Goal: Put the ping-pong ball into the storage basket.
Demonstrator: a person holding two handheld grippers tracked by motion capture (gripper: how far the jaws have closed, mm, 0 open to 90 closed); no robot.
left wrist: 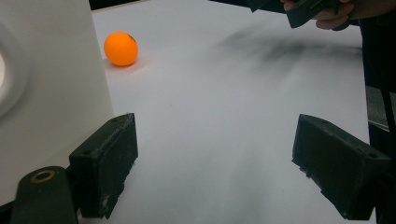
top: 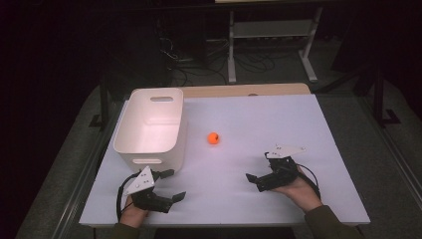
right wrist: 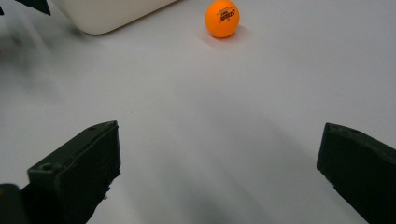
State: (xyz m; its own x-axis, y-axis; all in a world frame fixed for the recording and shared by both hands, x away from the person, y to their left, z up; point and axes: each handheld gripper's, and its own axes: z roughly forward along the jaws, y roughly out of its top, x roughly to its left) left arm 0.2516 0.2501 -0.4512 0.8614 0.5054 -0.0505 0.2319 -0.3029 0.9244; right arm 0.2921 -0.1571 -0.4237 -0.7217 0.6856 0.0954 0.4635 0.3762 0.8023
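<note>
Table [top: 278, 119] white under dim room, orange ball [top: 213, 138] beside bin [top: 149, 130], both tools wide, empty.

White table [top: 278, 114]: white bin [top: 152, 127] at left, orange ball [top: 213, 138] just right of bin.

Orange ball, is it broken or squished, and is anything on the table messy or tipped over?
Nothing stands out. The orange ball looks round and whole, resting on the table beside the white bin, which stands upright. Nothing is spilled.
</note>
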